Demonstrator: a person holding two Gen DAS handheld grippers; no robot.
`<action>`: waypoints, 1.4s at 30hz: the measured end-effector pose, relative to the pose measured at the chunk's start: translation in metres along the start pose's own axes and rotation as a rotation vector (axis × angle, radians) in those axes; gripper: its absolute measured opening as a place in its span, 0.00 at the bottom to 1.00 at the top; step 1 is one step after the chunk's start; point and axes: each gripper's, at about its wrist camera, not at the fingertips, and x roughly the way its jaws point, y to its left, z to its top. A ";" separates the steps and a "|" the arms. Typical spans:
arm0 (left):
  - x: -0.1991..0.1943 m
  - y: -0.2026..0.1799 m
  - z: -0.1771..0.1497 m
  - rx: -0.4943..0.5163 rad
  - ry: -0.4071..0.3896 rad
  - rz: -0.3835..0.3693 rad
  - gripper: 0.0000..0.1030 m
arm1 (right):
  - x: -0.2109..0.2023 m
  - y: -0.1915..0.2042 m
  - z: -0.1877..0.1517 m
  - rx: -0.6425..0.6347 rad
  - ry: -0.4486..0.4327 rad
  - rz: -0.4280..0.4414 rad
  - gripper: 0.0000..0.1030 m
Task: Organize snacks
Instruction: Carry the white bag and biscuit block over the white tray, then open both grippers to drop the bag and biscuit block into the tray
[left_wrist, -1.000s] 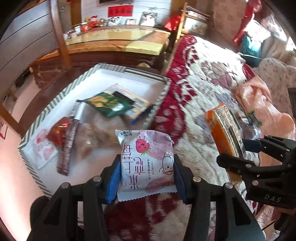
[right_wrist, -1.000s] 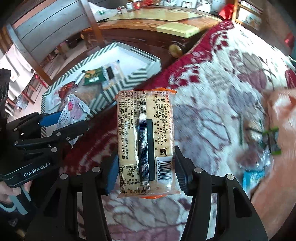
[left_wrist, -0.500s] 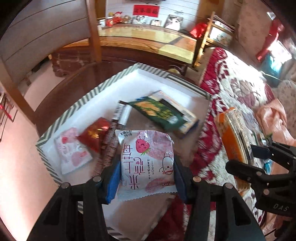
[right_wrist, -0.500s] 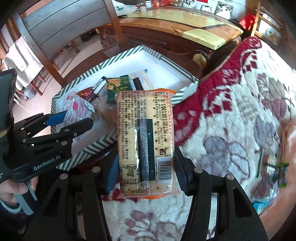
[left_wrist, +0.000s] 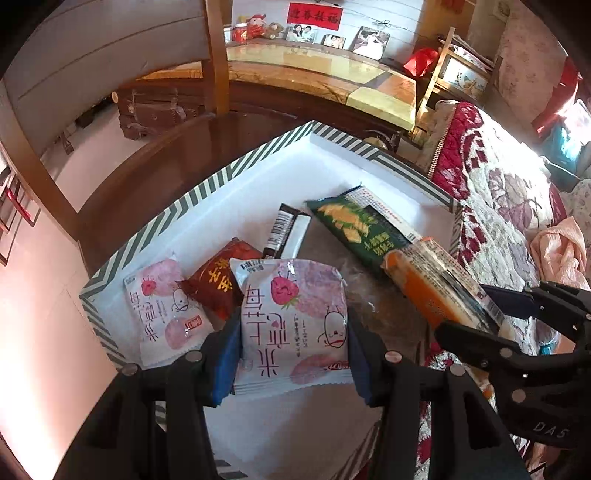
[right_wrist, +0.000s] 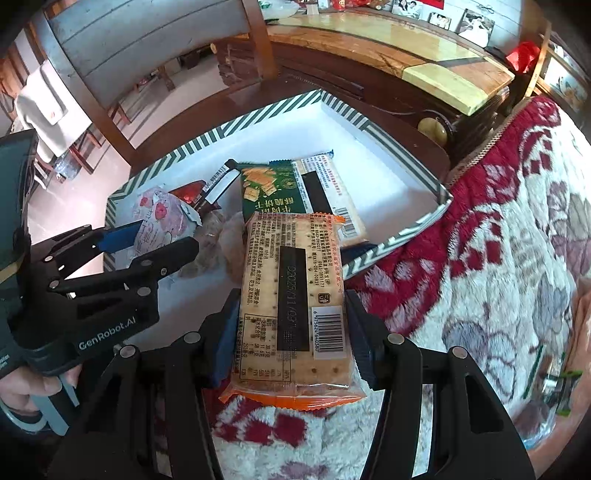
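Now we have carried both packets from over bed blanket (right_wrist: 480, 258) to above striped box (left_wrist: 207, 192); left tongs (left_wrist: 293, 325) clamp pink strawberry packet (left_wrist: 291, 317), right tongs (right_wrist: 291, 325) clamp orange cracker packet (right_wrist: 295, 295); release comes next, we judge.

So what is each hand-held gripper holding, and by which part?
Left: pink strawberry packet, by its side edges. Right: orange cracker pack, by its long sides.

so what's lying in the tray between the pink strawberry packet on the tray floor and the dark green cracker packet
In the left wrist view, a red foil packet and a black-and-white wrapped bar lie between the loose pink strawberry packet and the dark green cracker packet.
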 end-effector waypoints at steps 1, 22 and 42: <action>0.000 0.001 0.000 -0.002 0.000 0.002 0.53 | 0.001 0.001 0.002 -0.004 0.001 0.001 0.52; 0.023 0.028 0.011 -0.095 0.054 0.043 0.55 | 0.047 0.014 0.063 -0.029 0.012 0.008 0.52; -0.006 0.004 -0.001 -0.062 -0.018 0.066 0.82 | -0.017 -0.015 0.006 0.166 -0.146 0.053 0.55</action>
